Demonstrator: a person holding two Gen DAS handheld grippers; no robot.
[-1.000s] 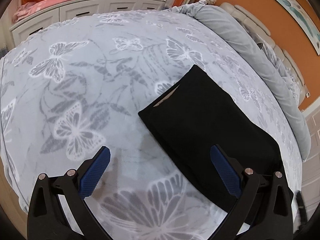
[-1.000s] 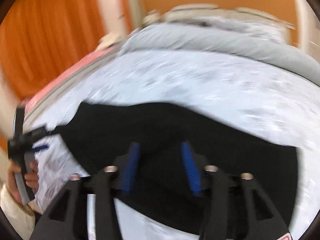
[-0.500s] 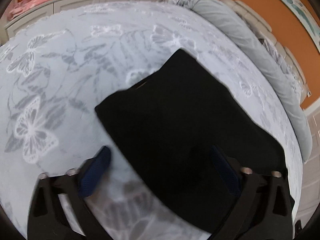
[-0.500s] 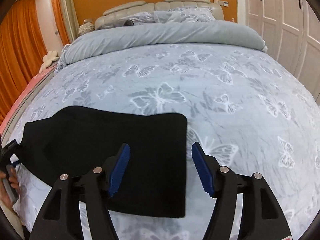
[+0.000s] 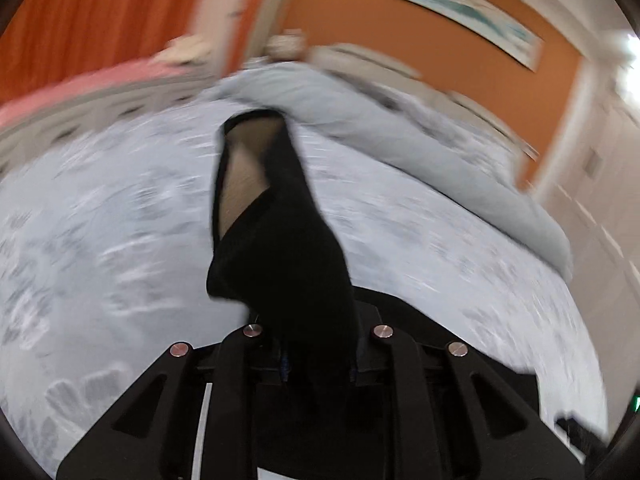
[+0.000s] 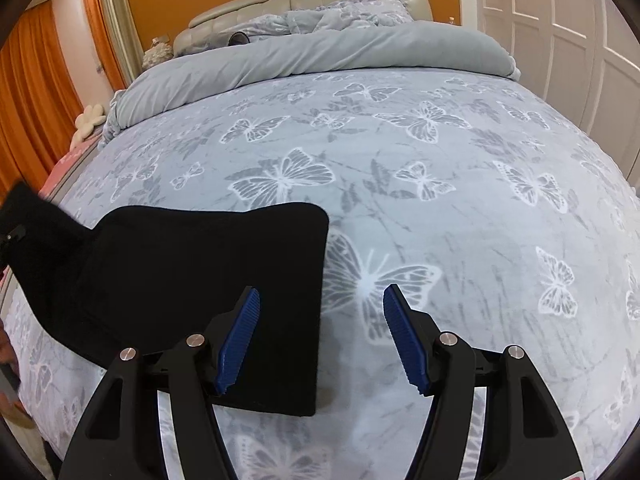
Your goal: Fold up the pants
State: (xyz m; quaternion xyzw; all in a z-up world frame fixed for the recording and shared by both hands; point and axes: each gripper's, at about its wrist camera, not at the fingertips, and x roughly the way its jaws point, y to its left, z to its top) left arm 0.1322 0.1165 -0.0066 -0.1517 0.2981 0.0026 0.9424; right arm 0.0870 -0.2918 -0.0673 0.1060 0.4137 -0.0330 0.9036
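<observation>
The black pants [image 6: 200, 272] lie folded on the butterfly bedspread [image 6: 440, 200], and their left end is lifted off the bed. In the blurred left wrist view, a strip of the pants [image 5: 280, 248] rises from between the jaws of my left gripper [image 5: 316, 360]. Those jaws are closing, with the cloth pinched between them and the pads hidden by it. My right gripper [image 6: 320, 332] stands open over the right edge of the pants. Its left finger [image 6: 236, 340] is above the cloth and its right finger is above the bare bedspread.
A rolled grey duvet [image 6: 320, 52] and pillows lie at the head of the bed below a padded headboard [image 6: 304, 0]. White wardrobe doors [image 6: 580, 40] stand on the right, with orange curtains [image 6: 28, 100] on the left. A hand [image 6: 6, 352] shows at the left edge.
My left gripper went from wide open around the pants' end to shut on it, then lifted it and swung. The right gripper shifted to the right edge of the pants and opened slightly.
</observation>
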